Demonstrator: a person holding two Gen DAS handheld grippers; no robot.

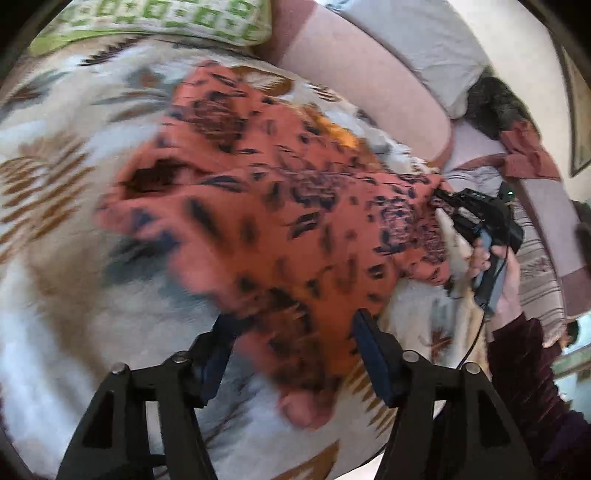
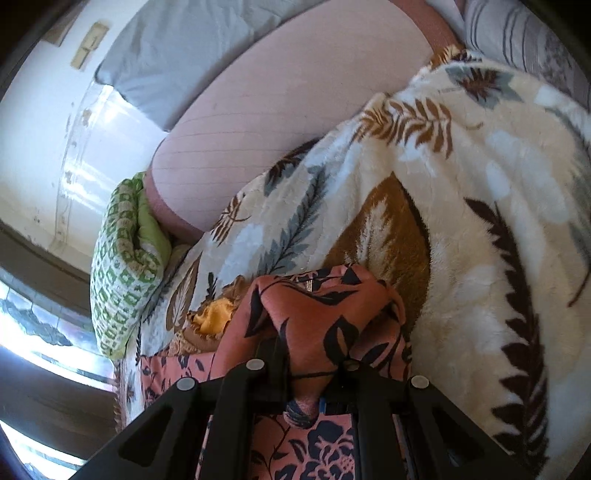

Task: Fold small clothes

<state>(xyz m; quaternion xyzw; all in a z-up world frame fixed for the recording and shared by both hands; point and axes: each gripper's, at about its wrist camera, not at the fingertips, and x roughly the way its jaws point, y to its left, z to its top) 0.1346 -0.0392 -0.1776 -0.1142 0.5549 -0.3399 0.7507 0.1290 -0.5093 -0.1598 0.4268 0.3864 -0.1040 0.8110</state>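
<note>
A salmon-pink garment with dark navy leaf and flower print hangs spread and motion-blurred above the leaf-patterned blanket. My left gripper has its fingers wide apart, with a lower corner of the garment passing between them. My right gripper shows at the right in the left wrist view, pinching the garment's far corner. In the right wrist view my right gripper is shut on a bunched fold of the garment, which drapes over the fingers.
A green-and-white patterned cushion lies at the blanket's far edge. A pink bolster and a grey pillow lie behind. An orange cloth lies beside the garment. Dark clothes are piled at the right.
</note>
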